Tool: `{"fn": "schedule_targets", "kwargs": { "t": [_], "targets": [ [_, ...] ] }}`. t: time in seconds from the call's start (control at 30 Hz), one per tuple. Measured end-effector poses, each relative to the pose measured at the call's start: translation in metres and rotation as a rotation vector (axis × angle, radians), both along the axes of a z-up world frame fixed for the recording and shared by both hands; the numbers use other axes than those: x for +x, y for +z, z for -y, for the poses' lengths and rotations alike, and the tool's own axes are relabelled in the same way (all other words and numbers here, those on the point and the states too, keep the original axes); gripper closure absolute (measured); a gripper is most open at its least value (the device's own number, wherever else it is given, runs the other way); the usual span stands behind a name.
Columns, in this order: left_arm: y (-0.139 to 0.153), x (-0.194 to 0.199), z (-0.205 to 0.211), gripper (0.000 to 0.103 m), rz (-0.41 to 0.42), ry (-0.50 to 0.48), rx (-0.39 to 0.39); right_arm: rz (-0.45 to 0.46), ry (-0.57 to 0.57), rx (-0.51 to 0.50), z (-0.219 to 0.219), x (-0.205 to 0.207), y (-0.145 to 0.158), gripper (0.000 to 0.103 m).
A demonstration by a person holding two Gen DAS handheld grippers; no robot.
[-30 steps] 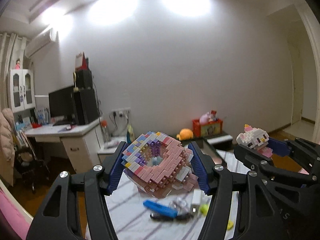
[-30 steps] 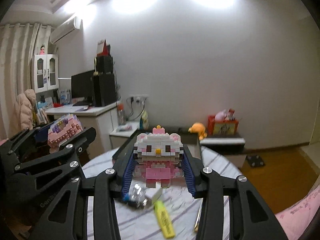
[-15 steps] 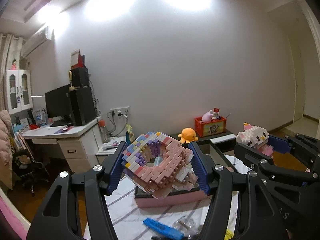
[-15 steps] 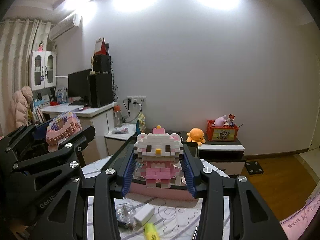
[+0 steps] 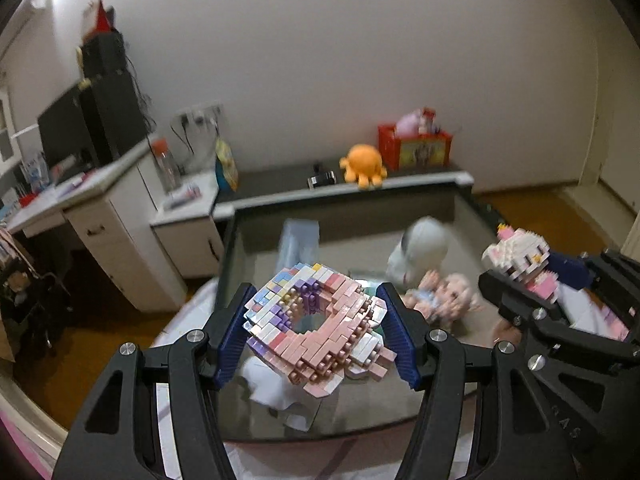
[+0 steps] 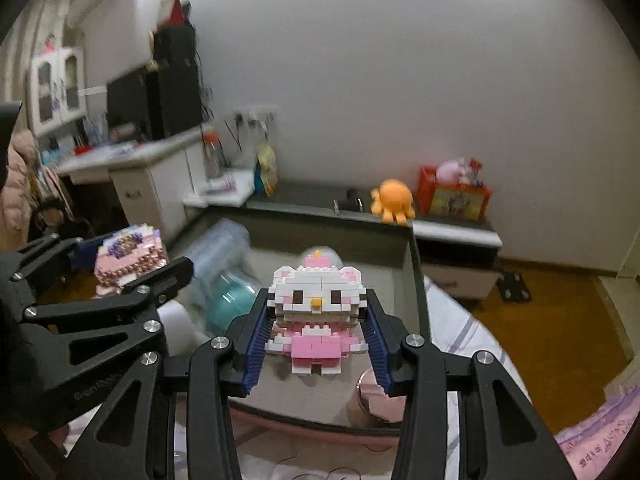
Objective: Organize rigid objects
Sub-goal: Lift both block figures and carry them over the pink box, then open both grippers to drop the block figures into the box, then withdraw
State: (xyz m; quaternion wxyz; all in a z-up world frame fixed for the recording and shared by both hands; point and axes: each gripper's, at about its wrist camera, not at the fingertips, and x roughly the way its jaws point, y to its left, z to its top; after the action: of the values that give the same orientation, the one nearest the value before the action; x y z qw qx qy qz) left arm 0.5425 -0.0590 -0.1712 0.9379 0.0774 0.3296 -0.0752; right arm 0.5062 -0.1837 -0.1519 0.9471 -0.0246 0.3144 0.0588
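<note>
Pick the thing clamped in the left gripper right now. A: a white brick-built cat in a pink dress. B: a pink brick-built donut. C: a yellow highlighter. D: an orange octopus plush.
B: the left gripper has its blue pads pressed on both sides of the pink brick-built donut.

A plain white wall [image 5: 360, 60] ran behind a low grey cabinet [image 6: 452, 228]; at its left stood a white desk [image 5: 92, 196] bearing a dark monitor [image 5: 64, 128] and black speaker [image 5: 116, 108]; a white glass-fronted cupboard [image 6: 58, 88] filled the far-left corner; brown wooden floor [image 6: 552, 320] showed at right; wall sockets [image 6: 256, 114] sat above the desk's edge.
</note>
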Motion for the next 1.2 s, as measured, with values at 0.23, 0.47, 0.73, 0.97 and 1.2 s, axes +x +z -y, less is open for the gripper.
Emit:
{"fn": "schedule_targets", "kwargs": {
  "t": [0.23,0.47,0.73,0.97,1.2],
  "targets": [
    [-0.031,0.015,0.007,0.04,-0.064,-0.005,0.009,-0.072,-0.005,-0.023,0.001,0.013,-0.027,0.058],
    [-0.03,0.013,0.005,0.03,-0.06,0.016,0.052,-0.108,0.001,-0.028,-0.001,0.011,-0.035,0.055],
    [0.019,-0.045,-0.023,0.008,0.059,0.058,0.003,-0.037,-0.017,0.017,0.008,-0.023,-0.001,0.02],
    [0.067,-0.141,-0.044,0.0,0.228,0.054,-0.058,0.108,0.024,0.059,0.004,-0.104,0.05,0.013],
    [0.089,-0.237,-0.055,0.0,0.345,0.066,-0.072,0.227,0.086,0.085,-0.011,-0.192,0.075,0.012]
  ]
}}
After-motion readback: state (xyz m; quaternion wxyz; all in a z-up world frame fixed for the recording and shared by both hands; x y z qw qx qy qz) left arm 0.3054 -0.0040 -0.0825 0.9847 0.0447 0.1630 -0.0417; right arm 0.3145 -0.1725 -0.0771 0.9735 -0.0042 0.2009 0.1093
